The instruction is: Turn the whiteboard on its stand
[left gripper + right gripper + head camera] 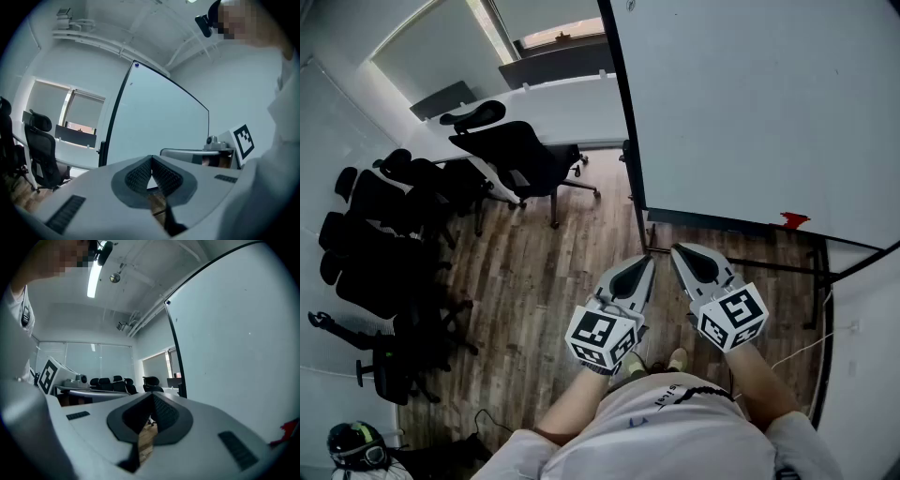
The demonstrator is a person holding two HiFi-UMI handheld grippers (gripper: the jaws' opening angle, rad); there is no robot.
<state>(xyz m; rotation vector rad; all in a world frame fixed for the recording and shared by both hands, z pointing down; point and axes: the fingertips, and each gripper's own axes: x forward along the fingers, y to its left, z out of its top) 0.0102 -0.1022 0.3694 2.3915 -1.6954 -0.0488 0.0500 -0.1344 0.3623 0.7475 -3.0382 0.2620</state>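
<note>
- Large white whiteboard with black frame (750,103): upright on its black metal stand (741,265), directly ahead.
- Left gripper (647,264), right gripper (680,253): both clenched, empty, near the lower corner, not touching.
- Step, as judged: approach; next, press or clamp the frame edge.

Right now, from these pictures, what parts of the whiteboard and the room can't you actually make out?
Whiteboard: top and right side are cut off by the head view's edge.
Stand: only thin dark bars show in the head view; no pivot or wheels visible.
Red thing on the board's lower edge: too small to identify.
Black chairs: too dark and crowded to count.
</note>
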